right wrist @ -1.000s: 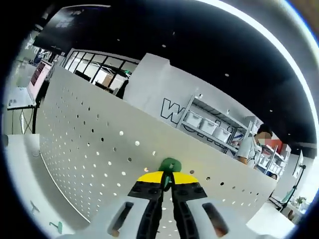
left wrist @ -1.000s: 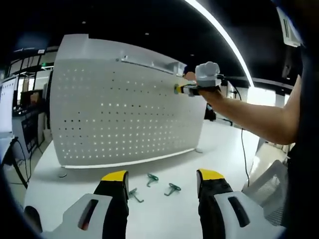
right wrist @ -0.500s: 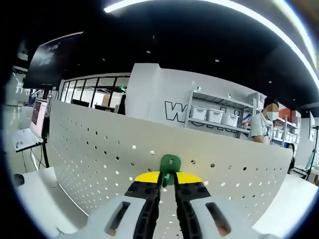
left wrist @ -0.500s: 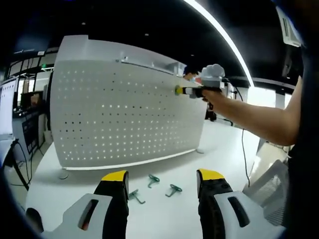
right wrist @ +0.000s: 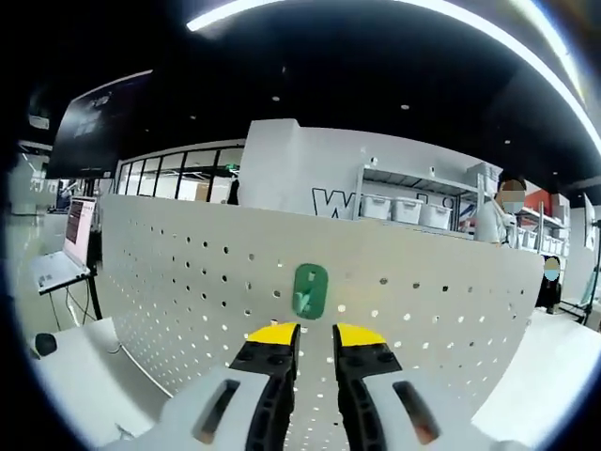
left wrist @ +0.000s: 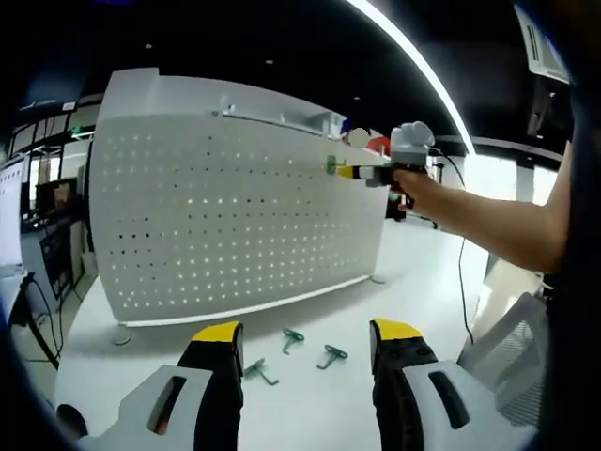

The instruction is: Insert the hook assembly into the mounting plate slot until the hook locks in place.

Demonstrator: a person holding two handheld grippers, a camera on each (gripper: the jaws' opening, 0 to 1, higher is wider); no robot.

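Three green hooks (left wrist: 305, 349) on white table (left wrist: 376, 291), perforated panel (left wrist: 235, 216)

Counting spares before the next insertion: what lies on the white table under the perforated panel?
Three green hooks lie on the white table before the white perforated panel, ahead of the left tongs. The tabletop behind the panel is hidden.

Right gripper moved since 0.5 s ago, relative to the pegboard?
Yes. The right gripper has opened and backed off the pegboard; the green hook it clamped now sits on the board, clear of its tips.
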